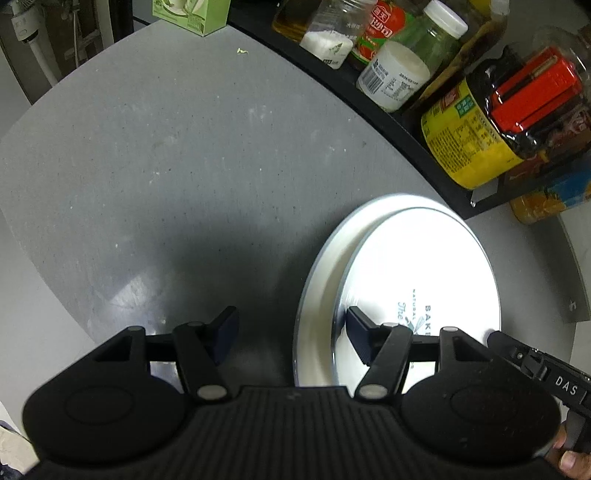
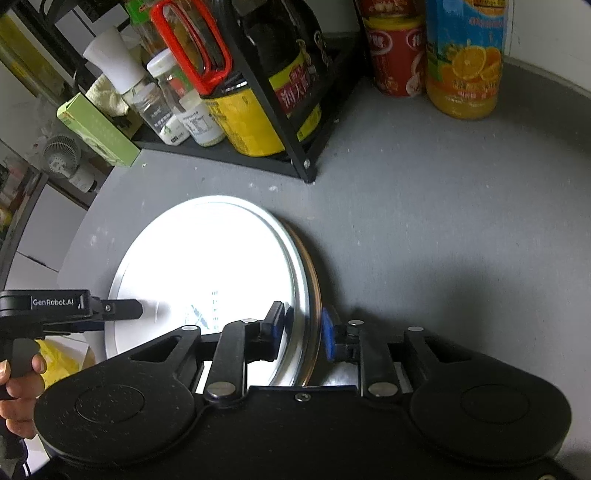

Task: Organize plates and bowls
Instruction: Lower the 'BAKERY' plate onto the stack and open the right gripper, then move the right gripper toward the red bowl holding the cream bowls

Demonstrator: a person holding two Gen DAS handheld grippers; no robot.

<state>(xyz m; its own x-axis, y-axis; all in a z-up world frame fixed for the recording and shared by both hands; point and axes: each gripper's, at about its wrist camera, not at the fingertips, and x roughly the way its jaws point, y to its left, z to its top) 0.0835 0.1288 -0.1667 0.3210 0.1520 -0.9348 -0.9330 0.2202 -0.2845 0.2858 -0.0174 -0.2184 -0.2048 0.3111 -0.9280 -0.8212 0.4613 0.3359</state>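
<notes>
Two white plates lie stacked on the grey counter. The top plate (image 1: 424, 266) (image 2: 207, 258) has a silver rim and printed lettering, and sits shifted right on the larger lower plate (image 1: 321, 280). My left gripper (image 1: 291, 334) is open; its right finger hangs over the top plate's left edge and its left finger over bare counter. In the right wrist view the left gripper (image 2: 138, 308) reaches in from the left. My right gripper (image 2: 302, 330) is shut on the top plate's right rim. One finger of the right gripper (image 1: 496, 338) shows at that rim in the left wrist view.
A black rack (image 1: 369, 96) (image 2: 291, 158) of jars and bottles stands just behind the plates. A green box (image 1: 190, 16) (image 2: 98, 129) sits at its left end. A red can (image 2: 397, 55) and an orange juice bottle (image 2: 463, 59) stand at the back right. A person's hand (image 2: 18, 387) holds the left grip.
</notes>
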